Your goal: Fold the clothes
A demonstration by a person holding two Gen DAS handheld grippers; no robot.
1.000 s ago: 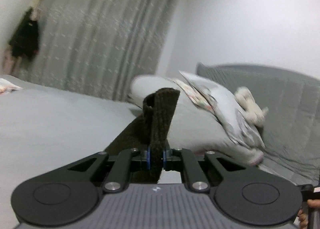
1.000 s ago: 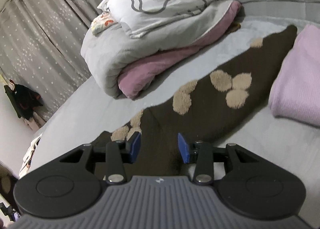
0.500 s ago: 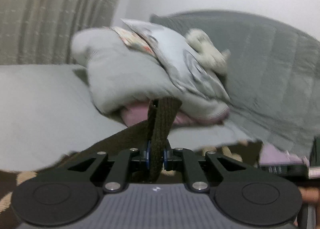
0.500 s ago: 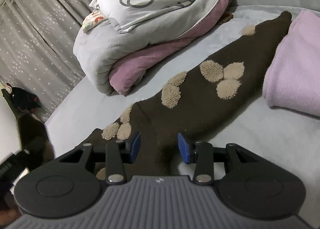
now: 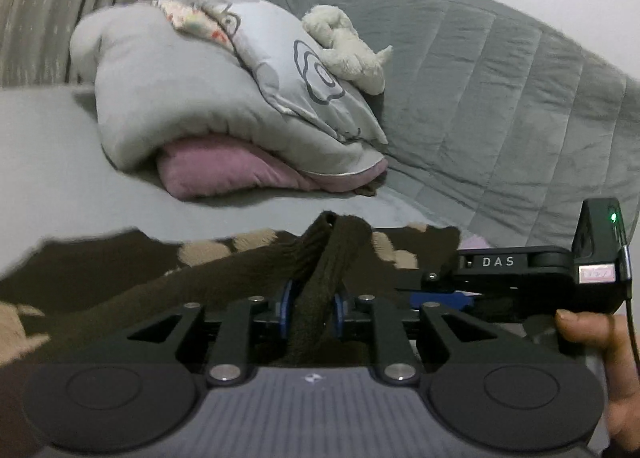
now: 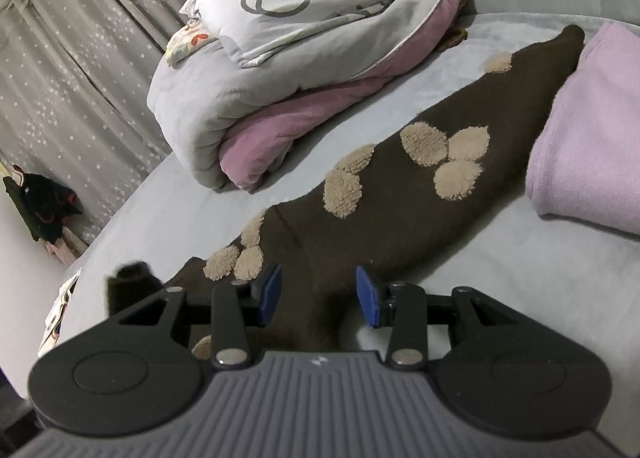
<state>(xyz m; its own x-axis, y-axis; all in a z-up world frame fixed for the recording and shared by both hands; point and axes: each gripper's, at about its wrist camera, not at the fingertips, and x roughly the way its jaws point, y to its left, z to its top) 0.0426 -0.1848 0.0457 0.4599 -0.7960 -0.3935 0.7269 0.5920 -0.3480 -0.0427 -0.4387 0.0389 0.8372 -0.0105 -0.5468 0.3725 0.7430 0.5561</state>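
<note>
A dark brown sweater [image 6: 400, 194] with beige fuzzy flower patches lies stretched across the grey bed sheet. My left gripper [image 5: 312, 306] is shut on a ribbed edge of the brown sweater [image 5: 332, 254], holding it low over the garment. My right gripper [image 6: 318, 294] is open, its blue pads on either side of a raised fold of the sweater near its close end. In the left wrist view the right gripper's body [image 5: 520, 270] shows at the right, held by a hand [image 5: 592, 338].
A folded lilac garment [image 6: 588, 142] lies right of the sweater. A rolled grey and pink duvet [image 6: 280, 98] with pillows and a plush toy [image 5: 348, 46] sits behind. Grey quilted headboard [image 5: 500, 90] at the back. Curtains [image 6: 80, 78] to the left.
The left gripper swung right and came down with the sweater edge, from high above the bed to low over the garment. The right gripper stayed open and shifted little.
</note>
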